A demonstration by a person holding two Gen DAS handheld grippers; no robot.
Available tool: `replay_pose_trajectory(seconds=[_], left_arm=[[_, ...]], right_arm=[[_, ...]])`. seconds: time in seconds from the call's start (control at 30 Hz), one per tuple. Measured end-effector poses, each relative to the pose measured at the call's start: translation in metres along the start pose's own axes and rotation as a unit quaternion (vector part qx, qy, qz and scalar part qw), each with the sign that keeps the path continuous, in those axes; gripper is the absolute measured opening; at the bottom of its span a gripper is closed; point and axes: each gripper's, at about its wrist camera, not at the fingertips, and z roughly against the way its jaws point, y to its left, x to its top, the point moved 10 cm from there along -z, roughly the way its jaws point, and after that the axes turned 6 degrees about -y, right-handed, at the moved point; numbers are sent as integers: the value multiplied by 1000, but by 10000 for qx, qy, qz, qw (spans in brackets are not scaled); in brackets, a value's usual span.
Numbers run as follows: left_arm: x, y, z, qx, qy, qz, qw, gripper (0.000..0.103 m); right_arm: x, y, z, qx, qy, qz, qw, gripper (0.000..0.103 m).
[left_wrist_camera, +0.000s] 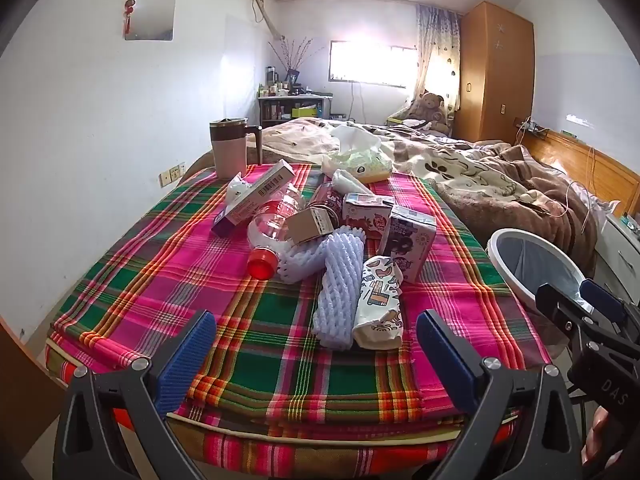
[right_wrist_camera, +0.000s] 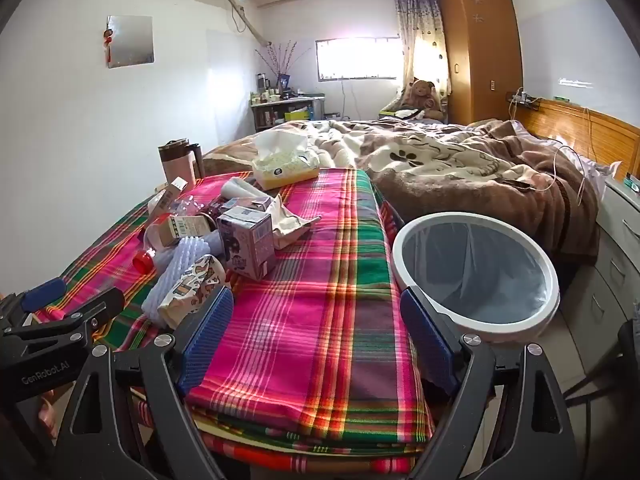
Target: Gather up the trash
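Left wrist view
- Left hand-held gripper (left_wrist_camera: 316,354): blue-padded jaws spread wide, nothing between them, hovering above the near edge of the plaid cloth (left_wrist_camera: 152,264).
- Trash pile: heaped in the middle of the cloth, ahead of the jaws.
- Nearest pieces: a white foam net sleeve (left_wrist_camera: 340,284) and a patterned paper cup (left_wrist_camera: 380,304) lying on its side, touching each other.
- Behind them: a clear plastic bottle (left_wrist_camera: 274,226) with a red cap lying flat, a purple drink carton (left_wrist_camera: 408,240), a red drink carton (left_wrist_camera: 366,212), a small brown box (left_wrist_camera: 308,224) and a long slim box (left_wrist_camera: 256,196) propped on the heap.
- Further back: a tissue pack (left_wrist_camera: 360,162) and a lidded mug (left_wrist_camera: 230,148), at the far end of the cloth.
- Bin (left_wrist_camera: 532,260): white-rimmed, lined with a bag, off the right edge of the cloth.
- Right hand-held gripper (left_wrist_camera: 576,300): seen at the right edge, in front of the bin.

Right wrist view
- Right hand-held gripper (right_wrist_camera: 316,336): jaws wide apart and empty, above bare plaid cloth (right_wrist_camera: 312,280).
- Bin (right_wrist_camera: 476,320): just beside the right jaw, opening upward, beside the bed.
- Trash pile: left of the jaws; the patterned paper cup (right_wrist_camera: 192,292) lies just beside the left jaw, the purple drink carton (right_wrist_camera: 248,240) upright behind it.
- Left hand-held gripper (right_wrist_camera: 72,300): at the left edge.
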Motion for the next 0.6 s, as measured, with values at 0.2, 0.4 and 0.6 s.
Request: replay_pose_trajectory(seconds=[0.2, 0.4, 0.6], left_arm=[[0, -2, -2, 39, 4, -17, 10000, 102], [1, 0, 1, -17, -26, 34, 10000, 102], [2, 1, 2, -4, -30, 30, 10000, 102]], right_arm=[[1, -1, 1, -27, -5, -3, 10000, 87], [2, -5, 2, -46, -15, -18, 10000, 87], [3, -3, 3, -57, -20, 7, 10000, 87]])
